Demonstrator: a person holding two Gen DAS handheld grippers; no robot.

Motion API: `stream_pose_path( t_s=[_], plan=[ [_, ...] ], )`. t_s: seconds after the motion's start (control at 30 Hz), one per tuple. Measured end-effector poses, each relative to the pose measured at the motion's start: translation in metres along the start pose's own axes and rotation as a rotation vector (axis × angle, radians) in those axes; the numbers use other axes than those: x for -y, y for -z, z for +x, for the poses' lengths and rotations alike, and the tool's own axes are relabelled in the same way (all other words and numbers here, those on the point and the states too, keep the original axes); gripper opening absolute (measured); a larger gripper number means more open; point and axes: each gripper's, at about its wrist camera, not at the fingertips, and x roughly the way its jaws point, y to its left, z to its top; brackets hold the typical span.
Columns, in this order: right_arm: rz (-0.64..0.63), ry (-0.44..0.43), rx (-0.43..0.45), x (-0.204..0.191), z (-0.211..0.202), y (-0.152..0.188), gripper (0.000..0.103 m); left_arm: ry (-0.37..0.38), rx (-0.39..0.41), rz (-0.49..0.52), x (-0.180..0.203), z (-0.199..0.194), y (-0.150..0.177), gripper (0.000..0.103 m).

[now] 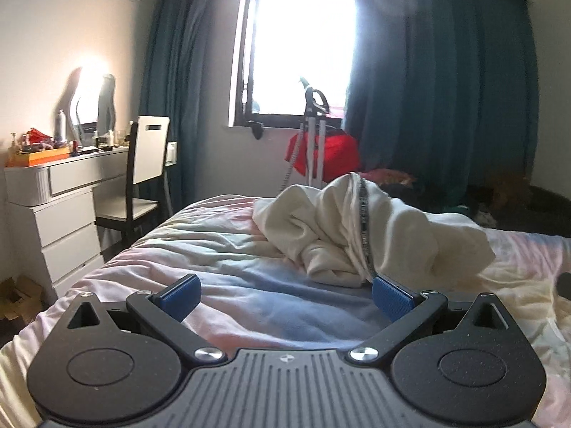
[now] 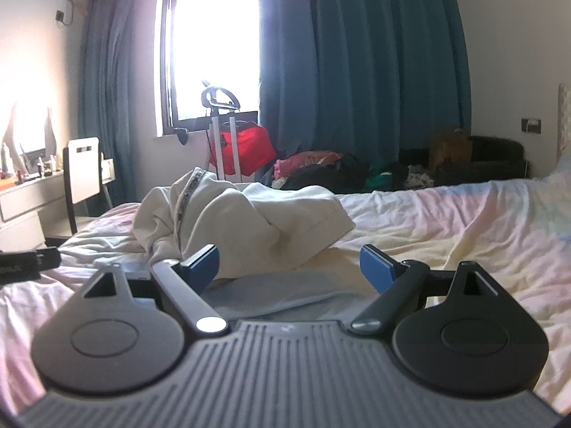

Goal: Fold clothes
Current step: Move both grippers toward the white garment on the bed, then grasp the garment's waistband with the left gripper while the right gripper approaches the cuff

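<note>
A crumpled cream garment (image 1: 360, 230) with a patterned grey trim band lies heaped on the bed (image 1: 221, 246). My left gripper (image 1: 285, 294) is open just above the bedcover, with the heap ahead and to its right; the right blue pad (image 1: 390, 297) sits at the garment's near edge. In the right wrist view the same garment (image 2: 246, 221) lies straight ahead, and my right gripper (image 2: 289, 267) is open in front of it, empty. The left gripper's black tip (image 2: 28, 262) shows at the far left there.
The bed (image 2: 446, 221) has a rumpled pastel cover. A white dresser (image 1: 60, 196) with clutter and a chair (image 1: 142, 171) stand left. By the window sit a garment steamer (image 1: 314, 132), a red bag (image 1: 335, 153) and piled clothes (image 2: 321, 167) under dark blue curtains.
</note>
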Motion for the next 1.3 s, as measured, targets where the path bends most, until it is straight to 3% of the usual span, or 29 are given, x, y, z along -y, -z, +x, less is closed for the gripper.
stream_pose_path(
  t_s=[0.27,0.43,0.53,0.73,0.9,1.03,1.23,1.3],
  plan=[
    [0.056,-0.01,0.005,0.004,0.008,-0.003,0.087,0.016,-0.097,0.021,0.009,0.016,0.015,0.103],
    [0.102,0.007,-0.004,0.012,0.009,-0.003,0.087,0.085,-0.123,0.032,0.021,0.014,0.021,0.103],
    [0.105,0.031,-0.009,0.014,0.008,-0.003,0.087,0.162,-0.136,0.03,0.028,0.012,0.024,0.103],
    [0.142,0.073,-0.026,0.027,0.012,-0.005,0.087,0.227,-0.137,0.029,0.046,0.026,0.019,0.103],
    [0.204,0.093,-0.037,0.046,0.018,-0.007,0.087,0.267,-0.182,0.093,0.08,0.083,-0.003,0.103],
    [0.232,0.095,-0.042,0.058,0.029,-0.005,0.087,0.255,-0.193,0.108,0.104,0.143,-0.012,0.103],
    [0.273,0.133,-0.066,0.076,0.058,-0.002,0.087,0.238,-0.253,0.095,0.132,0.232,-0.001,0.102],
    [0.291,0.132,-0.081,0.085,0.07,0.002,0.087,0.222,-0.28,0.079,0.136,0.258,0.004,0.096]
  ],
)
